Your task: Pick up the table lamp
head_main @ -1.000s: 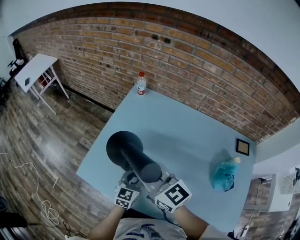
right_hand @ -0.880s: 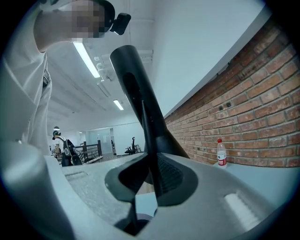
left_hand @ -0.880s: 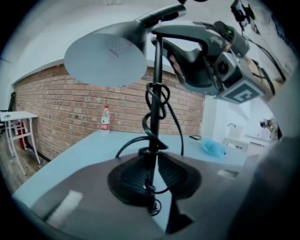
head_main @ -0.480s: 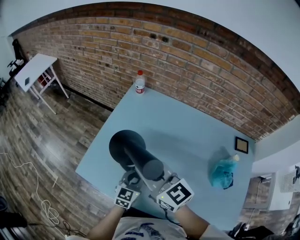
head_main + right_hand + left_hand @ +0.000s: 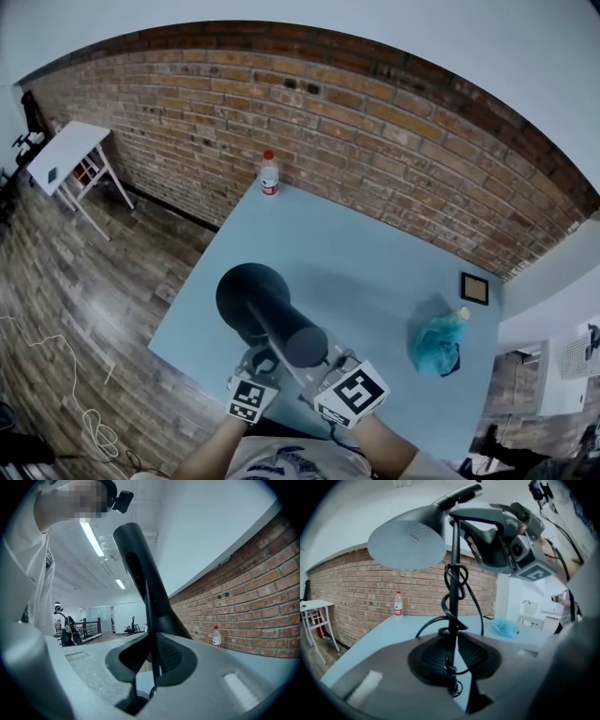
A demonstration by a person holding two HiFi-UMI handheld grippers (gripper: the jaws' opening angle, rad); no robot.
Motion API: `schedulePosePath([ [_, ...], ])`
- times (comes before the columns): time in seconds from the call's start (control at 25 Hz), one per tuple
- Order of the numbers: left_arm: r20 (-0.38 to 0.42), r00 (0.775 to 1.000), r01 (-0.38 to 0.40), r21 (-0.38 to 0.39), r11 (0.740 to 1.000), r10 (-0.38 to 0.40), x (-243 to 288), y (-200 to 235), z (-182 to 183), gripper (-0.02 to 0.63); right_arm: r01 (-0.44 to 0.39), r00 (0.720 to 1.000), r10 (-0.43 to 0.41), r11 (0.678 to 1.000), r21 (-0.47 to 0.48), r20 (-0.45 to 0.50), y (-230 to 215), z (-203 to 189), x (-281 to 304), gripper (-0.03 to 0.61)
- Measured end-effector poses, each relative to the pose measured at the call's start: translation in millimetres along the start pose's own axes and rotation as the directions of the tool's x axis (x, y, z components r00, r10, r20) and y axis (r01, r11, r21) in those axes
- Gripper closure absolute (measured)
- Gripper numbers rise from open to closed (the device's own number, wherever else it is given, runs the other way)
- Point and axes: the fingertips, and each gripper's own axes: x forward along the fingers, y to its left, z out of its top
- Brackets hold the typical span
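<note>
the table lamp [image 5: 281, 323] was at the near edge of the table [image 5: 375, 272], between the two tools. in the head view the long body of its shade [image 5: 407, 544] ran from 5 o'clock, just over the tongs, out to its wide mouth at 11 o'clock.

the left tongs [image 5: 452, 654] were narrowed onto the thin stem [image 5: 454, 573] low down, with the cord [image 5: 477, 606] coiled round it just above the pads. in that view the stem stood upright, 6 to 12 o'clock. the right tongs [image 5: 152, 656] had just been closing and pinched the same stem higher up, just under the shade, which rose toward 12 o'clock from them. so the lamp lay straight ahead of both hands, already between the pads.

the lift, as i judged it, turned on keeping the stem vertical, since the shade hung off toward 11 o'clock. the base was hidden, so whether it had cleared the table could not be told.

a capped bottle [image 5: 269, 174] stood at the table's far edge, 12 o'clock from the lamp, its fill too small to read. a crumpled blue bag [image 5: 434, 344] lay at 3 o'clock, its contents hidden.
</note>
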Motion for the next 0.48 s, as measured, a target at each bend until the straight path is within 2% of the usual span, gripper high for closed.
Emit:
schedulePosePath([
  [0.12,0.006,1.000,-0.011,0.002,1.000,0.010,-6,-5,8,0.554,-0.005,1.000,0.005,1.000,-0.029,0.019,5,7,-6,0.538],
  [0.48,0.030,1.000,0.005,0.037,0.999,-0.006,-22,-19,35,0.554,-0.011,0.999,0.012,0.999,-0.032,0.039,26,39,-20,0.538],
])
